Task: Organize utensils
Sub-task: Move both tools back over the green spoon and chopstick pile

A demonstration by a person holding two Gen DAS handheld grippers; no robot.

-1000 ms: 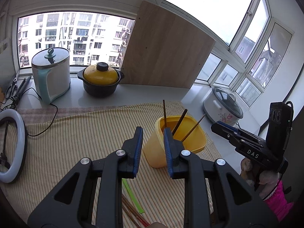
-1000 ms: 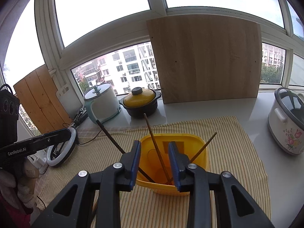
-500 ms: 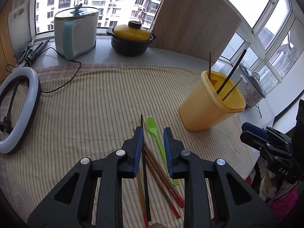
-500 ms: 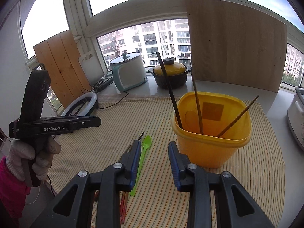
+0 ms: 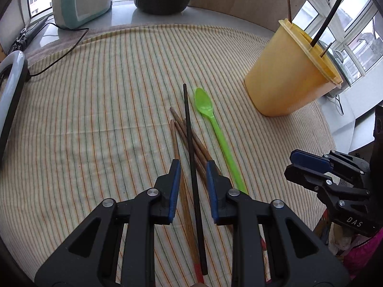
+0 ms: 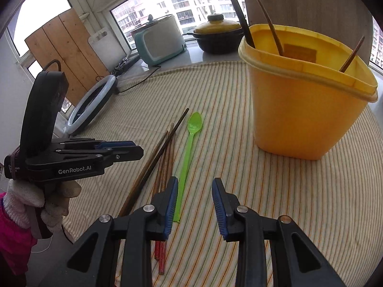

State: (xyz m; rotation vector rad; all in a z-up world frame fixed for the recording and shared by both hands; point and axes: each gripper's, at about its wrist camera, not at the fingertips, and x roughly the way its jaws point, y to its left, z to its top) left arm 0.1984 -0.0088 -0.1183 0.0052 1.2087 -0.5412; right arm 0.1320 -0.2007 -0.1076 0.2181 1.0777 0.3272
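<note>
The left gripper [image 5: 191, 165] hovers with jaws slightly apart, empty, framing a black chopstick [image 5: 191, 143] that lies across brown chopsticks [image 5: 178, 124] on the striped cloth [image 5: 95, 119]. The right gripper [image 6: 195, 184] also stands narrowly open, empty, just beside a green plastic spoon [image 6: 189, 148]. Beyond stands a yellow container [image 6: 306, 110] holding 3 chopsticks.

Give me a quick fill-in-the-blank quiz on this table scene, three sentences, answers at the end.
1. The spoon on the cloth is ____ in colour.
2. The tub holds ____ chopsticks.
3. The one black chopstick on the cloth lies beneath the gap of the ____ gripper.

Missing words: green; three; left
</note>
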